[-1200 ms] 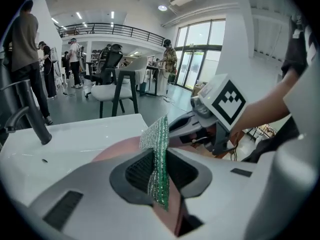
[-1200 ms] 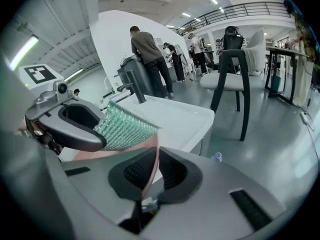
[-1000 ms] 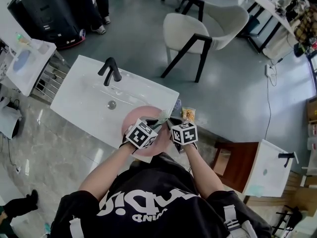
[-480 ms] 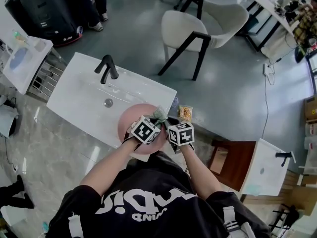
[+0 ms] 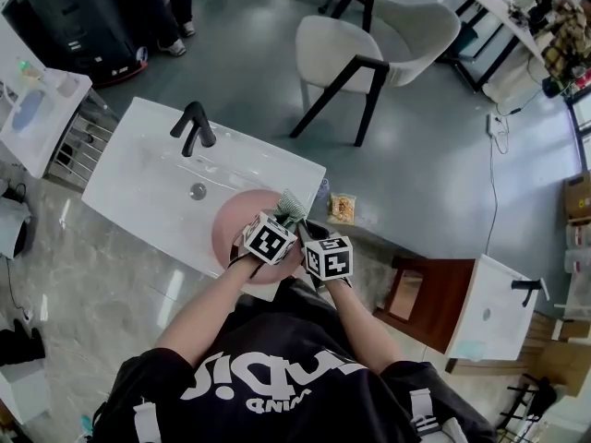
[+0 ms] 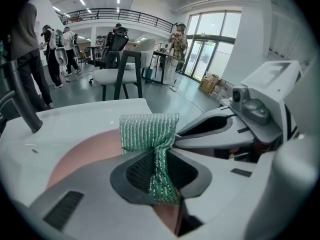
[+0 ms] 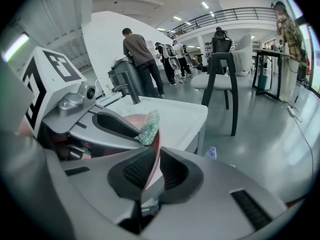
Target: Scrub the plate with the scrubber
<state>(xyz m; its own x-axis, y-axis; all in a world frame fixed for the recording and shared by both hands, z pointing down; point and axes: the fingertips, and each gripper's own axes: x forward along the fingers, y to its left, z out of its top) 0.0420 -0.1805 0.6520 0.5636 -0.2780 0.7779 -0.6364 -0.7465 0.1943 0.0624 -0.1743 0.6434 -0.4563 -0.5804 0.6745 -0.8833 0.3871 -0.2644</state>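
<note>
Clearly, the left tongs [image 6: 160, 170] are clenched on the green, glittery mesh scrubber [image 6: 149, 130]. They pinch it low down, so its upper half fans out free above the jaws. The right tongs [image 7: 150, 170] are clamped on the rim of the round pink plate [image 5: 233, 231], which sits over the near right corner of the white washbasin table [image 5: 148, 178]. Whether the plate's far edge rests on the table I cannot tell. The scrubber is at the plate's rim, just beside the right tongs, and looks to touch it.

The scrubber looks soft and very light. It will probably crumple under pressure, so a hold low down leaves a floppy working end. The plate seems rigid and smooth, and likely slippery if wet. Held by one thin edge it may pivot under each stroke, so a deep bite on the rim is wise. It could chip if dropped on the hard table.

A black tap [image 5: 194, 127] stands at the table's far edge, well apart from the plate. Beyond the right edge, on the grey floor, lie a small snack packet [image 5: 343, 208] and a little clear bottle [image 7: 210, 153]. A pale armchair with black legs [image 5: 369, 35] stands farther off. Nothing blocks the plate's face, though the two tongs crowd each other.
</note>
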